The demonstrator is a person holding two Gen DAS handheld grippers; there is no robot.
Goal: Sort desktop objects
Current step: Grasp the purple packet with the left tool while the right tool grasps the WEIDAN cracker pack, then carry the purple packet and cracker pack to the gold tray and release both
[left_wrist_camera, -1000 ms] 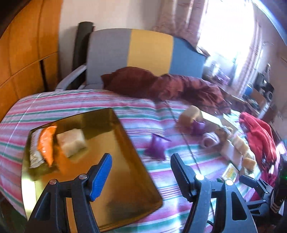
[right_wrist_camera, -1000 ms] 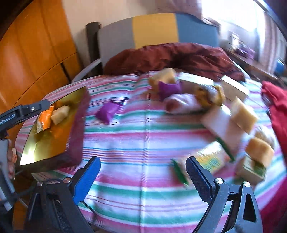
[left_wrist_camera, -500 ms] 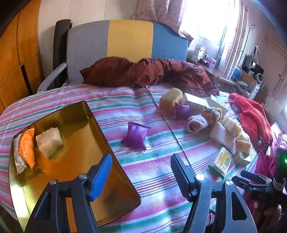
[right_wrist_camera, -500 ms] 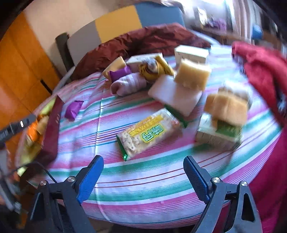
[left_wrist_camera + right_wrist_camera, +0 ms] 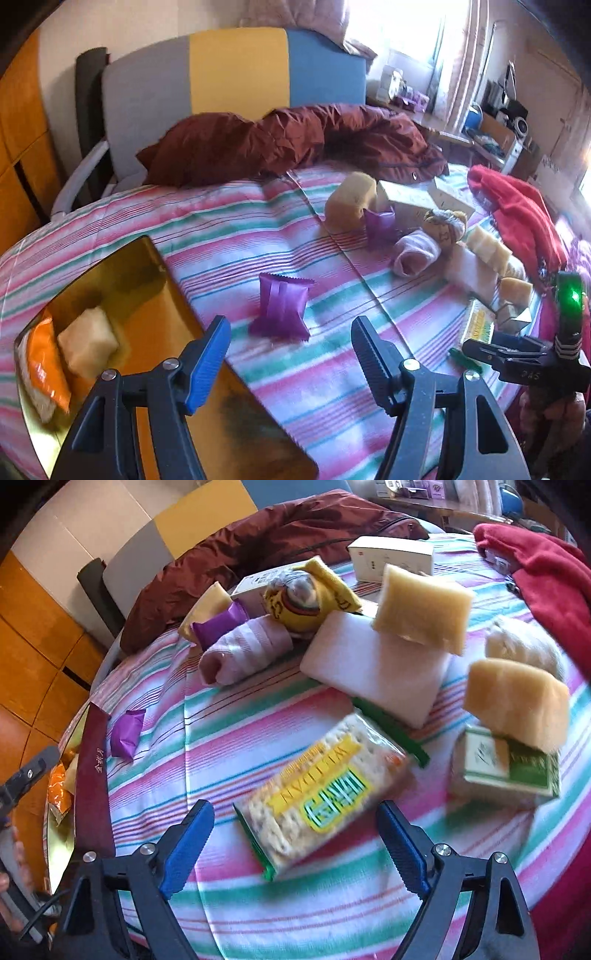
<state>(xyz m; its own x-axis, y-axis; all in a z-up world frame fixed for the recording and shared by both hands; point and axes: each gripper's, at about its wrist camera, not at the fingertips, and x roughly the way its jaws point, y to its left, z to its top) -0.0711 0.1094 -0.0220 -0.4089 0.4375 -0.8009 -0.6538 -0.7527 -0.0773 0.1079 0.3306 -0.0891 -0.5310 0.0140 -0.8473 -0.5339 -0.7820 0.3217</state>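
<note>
My left gripper [image 5: 290,350] is open and empty, with a purple snack packet [image 5: 281,305] on the striped cloth just ahead of its fingers. A gold tray [image 5: 155,317] at the left holds an orange packet [image 5: 46,354] and a yellow sponge [image 5: 88,341]. My right gripper [image 5: 295,843] is open and empty, right over a cracker packet [image 5: 317,797] with a yellow and green label. Beyond it lie yellow sponges [image 5: 421,609], a white pad [image 5: 373,664], a green and white box [image 5: 509,771] and a rolled pink sock [image 5: 245,653].
A dark red quilt [image 5: 295,140] and a chair back [image 5: 236,70] stand behind the table. A red cloth [image 5: 550,576] lies at the right edge. White boxes [image 5: 391,557] and a yellow sock ball [image 5: 306,598] crowd the far side. The right gripper shows in the left wrist view [image 5: 517,358].
The left gripper has swung right from over the tray toward the purple packet. The right gripper has moved right and closer, bringing the cracker packet between its fingers.
</note>
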